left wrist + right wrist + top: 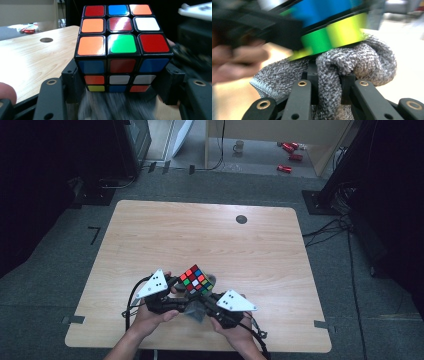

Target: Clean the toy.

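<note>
Two grippers busy: left gripper (pixel 120 87) clamps the cube (pixel 122 45), right gripper (pixel 329 87) pinches the cloth (pixel 359 60) under it.

A light wooden table (pixel 200 240) with rounded corners stands on grey carpet (pixel 50 285). A small dark round disc (pixel 241 219) sits near the table's far edge. Strips of black tape (pixel 94 234) mark the carpet beside it. Beyond the table, a pale mug (pixel 239 146) and some red cans (pixel 289 155) lie on the floor under a light wooden board (pixel 280 130). Dark equipment (pixel 130 145) stands at the far left, and black cables (pixel 325 227) trail across the carpet at the right. Both sides of the room lie in deep shadow.
</note>
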Demonstrator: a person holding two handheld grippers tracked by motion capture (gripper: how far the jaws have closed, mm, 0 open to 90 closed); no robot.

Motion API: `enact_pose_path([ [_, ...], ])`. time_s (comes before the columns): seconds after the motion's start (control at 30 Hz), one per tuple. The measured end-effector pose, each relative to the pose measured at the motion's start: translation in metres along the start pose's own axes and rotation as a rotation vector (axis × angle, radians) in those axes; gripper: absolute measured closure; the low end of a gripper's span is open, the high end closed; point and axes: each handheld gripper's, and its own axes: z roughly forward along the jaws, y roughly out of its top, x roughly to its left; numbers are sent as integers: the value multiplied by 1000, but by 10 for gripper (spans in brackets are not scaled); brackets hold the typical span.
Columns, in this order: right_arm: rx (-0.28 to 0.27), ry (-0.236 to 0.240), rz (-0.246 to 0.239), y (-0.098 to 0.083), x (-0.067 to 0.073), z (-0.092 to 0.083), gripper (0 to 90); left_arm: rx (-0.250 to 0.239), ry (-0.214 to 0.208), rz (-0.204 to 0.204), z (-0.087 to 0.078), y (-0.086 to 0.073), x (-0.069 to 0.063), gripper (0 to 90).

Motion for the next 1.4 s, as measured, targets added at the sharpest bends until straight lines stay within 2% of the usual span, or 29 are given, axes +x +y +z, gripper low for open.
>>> enact_pose_path([
  [0.03, -9, -20, 12, 0, -4, -1, 766, 1, -5, -3, 1, -1, -1, 354],
  [0.1, -13, -19, 9, -2, -5, -1, 759, 4, -10, -1, 3, -1, -2, 355],
  [0.13, -10, -3, -3, -3, -2, 0, 754, 3, -12, 0, 3, -1, -2, 354],
  [0.23, 14, 86, -42, -8, 11, 7, 745, 4, -10, 2, 1, 0, -1, 354],
  [0.27, 15, 98, -54, -9, 14, 8, 744, -1, -11, -2, 0, 0, -1, 354],
  [0.33, 4, 88, -46, -6, 11, 6, 744, -6, -8, -2, -1, 1, 0, 354],
  [0.47, -31, 2, -5, -2, -5, -2, 747, 5, -11, -10, 1, -1, 0, 354],
  [0.53, -21, 8, -9, -3, -3, -1, 745, 8, -13, -10, 2, -1, 0, 354],
  [0.67, 21, 72, -64, -10, 16, 8, 738, 17, -15, -5, 2, -2, 0, 354],
  [0.73, 18, 73, -63, -9, 15, 9, 740, 9, -15, -9, 1, -1, 1, 354],
  [0.83, -17, 21, -22, -4, 1, 2, 742, 10, -15, -9, 1, -1, 1, 354],
  [0.9, -21, -6, -14, -3, -3, -1, 743, 14, -17, -14, 2, -2, 1, 354],
  [0.97, -3, -4, -32, -5, 3, 2, 740, 24, -12, -10, 4, -2, 0, 354],
  [1.07, 37, 50, -59, -12, 20, 10, 730, 37, -3, 2, 4, -3, 0, 354],
  [1.1, 41, 55, -73, -12, 23, 11, 730, 34, -3, 1, 3, -3, 0, 354],
  [1.17, 34, 56, -60, -10, 18, 10, 733, 26, 0, -1, 2, -2, 1, 354],
  [1.3, -6, -25, 26, -4, -5, 0, 739, 38, 1, -5, 4, -4, 1, 354],
  [1.33, -1, -34, 32, -4, -6, -1, 739, 42, 2, -6, 6, -4, 1, 354],
  [1.4, 14, -37, 14, -7, -1, 2, 737, 48, 0, -6, 7, -5, 0, 354],
])
